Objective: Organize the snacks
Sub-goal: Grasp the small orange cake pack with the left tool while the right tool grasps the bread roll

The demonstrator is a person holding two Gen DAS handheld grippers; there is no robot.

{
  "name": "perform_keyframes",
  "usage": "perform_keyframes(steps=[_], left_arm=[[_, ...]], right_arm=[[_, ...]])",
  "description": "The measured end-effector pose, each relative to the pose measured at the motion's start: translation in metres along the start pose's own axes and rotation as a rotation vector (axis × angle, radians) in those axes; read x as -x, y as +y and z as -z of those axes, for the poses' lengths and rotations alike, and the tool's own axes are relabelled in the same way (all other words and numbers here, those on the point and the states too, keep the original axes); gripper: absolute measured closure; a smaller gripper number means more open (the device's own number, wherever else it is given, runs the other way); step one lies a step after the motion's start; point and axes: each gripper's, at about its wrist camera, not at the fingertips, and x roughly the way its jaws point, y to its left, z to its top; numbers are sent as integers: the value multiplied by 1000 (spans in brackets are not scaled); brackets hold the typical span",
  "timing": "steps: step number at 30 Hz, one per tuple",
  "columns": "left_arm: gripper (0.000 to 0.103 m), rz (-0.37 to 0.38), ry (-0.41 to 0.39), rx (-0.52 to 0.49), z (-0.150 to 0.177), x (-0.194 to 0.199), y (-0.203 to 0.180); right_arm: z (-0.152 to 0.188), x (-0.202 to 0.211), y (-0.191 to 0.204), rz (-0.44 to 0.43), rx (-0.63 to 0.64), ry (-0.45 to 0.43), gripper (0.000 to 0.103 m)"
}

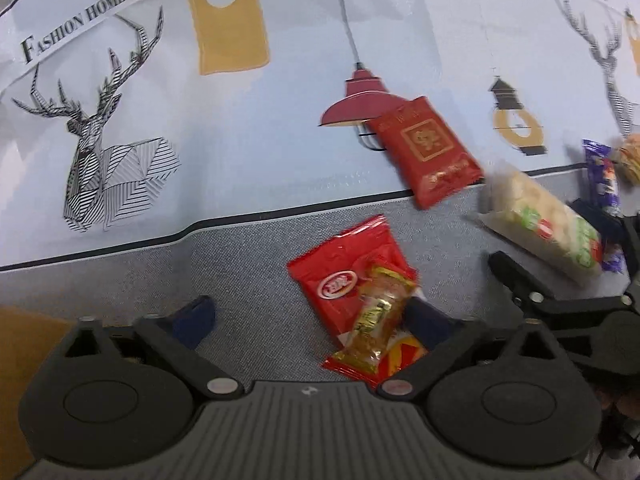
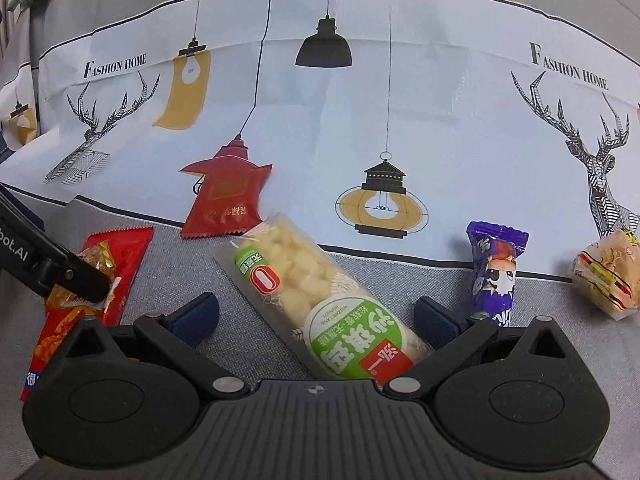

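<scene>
We see our left gripper [image 1: 308, 316] low over the grey-clothed bench [image 1: 248, 280], its jaws set fairly wide. Between them, close against the right finger, lies a small golden wrapped candy [image 1: 378, 312]; it rests on top of a bright red snack packet [image 1: 344, 276]. Whether the right pad actually touches the candy we cannot tell, and the left pad stands clear of it.

Our right gripper [image 2: 316, 316] also stands wide, its two blue pads on either side of a long clear packet of pale puffed pieces with a green label [image 2: 320, 300]. The packet lies slantwise on the bench, its labelled end nearest the camera, and neither pad presses on it.

Past these two, a dark red sachet with gold print [image 2: 226, 208] lies across the edge where the grey cloth meets a white printed mat [image 2: 460, 128] showing lamps and deer heads. To the right of the long packet is a purple wrapped sweet [image 2: 494, 272], just beside the right finger. Further right, near the picture's edge, lies a pale packet with yellow and red markings [image 2: 608, 276].

In the right wrist view the left gripper's finger comes in from the left, its tip on the golden candy over the red packet.
</scene>
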Motion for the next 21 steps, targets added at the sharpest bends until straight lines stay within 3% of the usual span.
perform_keyframes(steps=[1, 2, 3, 5, 6, 9, 13, 21], left_arm=[[61, 49, 0, 2, -1, 5, 1], [84, 81, 15, 12, -2, 10, 4], [84, 86, 27, 33, -3, 15, 6], [85, 105, -11, 47, 0, 28, 10], [85, 109, -13, 52, 4, 33, 12], [85, 134, 0, 70, 17, 46, 12], [85, 136, -6, 74, 43, 74, 10], [85, 169, -90, 94, 115, 170, 6]], right_arm=[[0, 1, 0, 2, 1, -1, 1], [0, 2, 1, 15, 4, 1, 4], [0, 5, 3, 34, 5, -1, 10], [2, 15, 9, 49, 14, -25, 57], [3, 18, 12, 42, 23, -23, 65], [5, 30, 24, 78, 45, -9, 65], [8, 58, 25, 109, -27, -14, 65], [21, 175, 29, 106, -233, -112, 65]])
